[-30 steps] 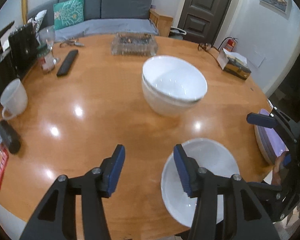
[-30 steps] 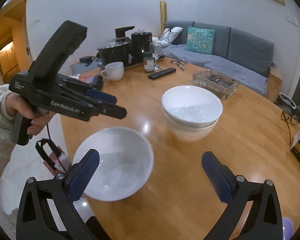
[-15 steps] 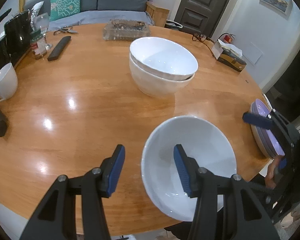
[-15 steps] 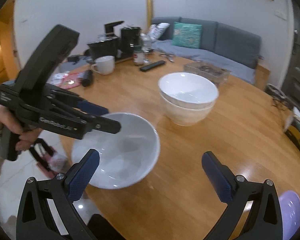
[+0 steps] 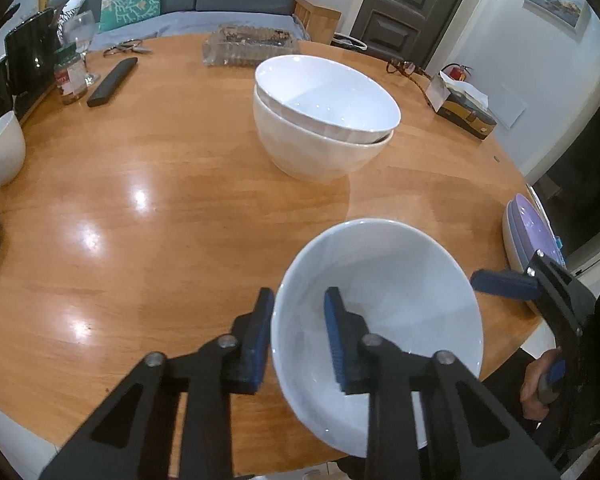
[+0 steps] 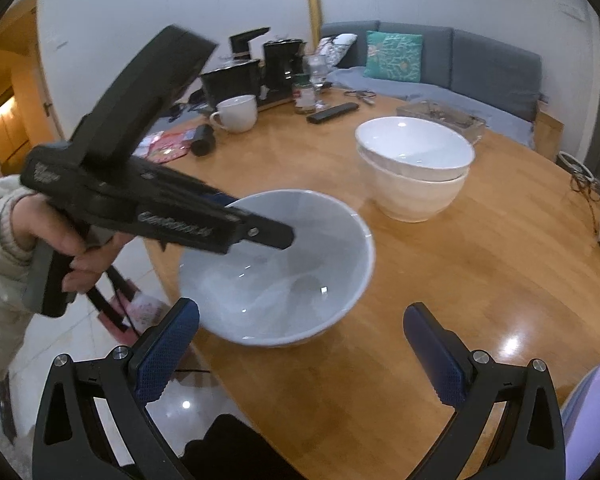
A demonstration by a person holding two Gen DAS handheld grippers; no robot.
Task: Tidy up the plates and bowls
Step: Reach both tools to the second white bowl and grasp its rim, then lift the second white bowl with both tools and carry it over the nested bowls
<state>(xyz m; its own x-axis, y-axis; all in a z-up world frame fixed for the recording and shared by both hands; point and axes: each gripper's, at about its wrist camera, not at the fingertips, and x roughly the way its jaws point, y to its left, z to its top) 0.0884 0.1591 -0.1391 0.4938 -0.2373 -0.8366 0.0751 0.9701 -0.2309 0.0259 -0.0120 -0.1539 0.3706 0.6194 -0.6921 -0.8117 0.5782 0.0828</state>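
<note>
A single white bowl (image 5: 396,280) (image 6: 276,268) sits at the near edge of the round wooden table (image 5: 160,200). My left gripper (image 5: 298,332) straddles its near rim, one finger outside and one inside; the jaws look narrowed on the rim. In the right wrist view the left gripper (image 6: 256,232) reaches into the bowl. Two stacked white bowls (image 5: 324,116) (image 6: 414,164) stand mid-table. My right gripper (image 6: 300,348) is open and empty, just short of the single bowl. Lilac plates (image 5: 530,228) (image 6: 596,412) lie at the table's right edge.
A white mug (image 5: 0,152), a black remote (image 5: 112,82), a jar and wine glass (image 5: 74,76), a glass tray (image 5: 252,44), eyeglasses (image 5: 408,68) and a tissue box (image 5: 464,110) stand around the table. Black kettles (image 6: 256,72) are at the far left.
My left gripper moved forward onto the single bowl's near rim and its jaws narrowed around it. The right gripper stayed open and shifted a little closer.
</note>
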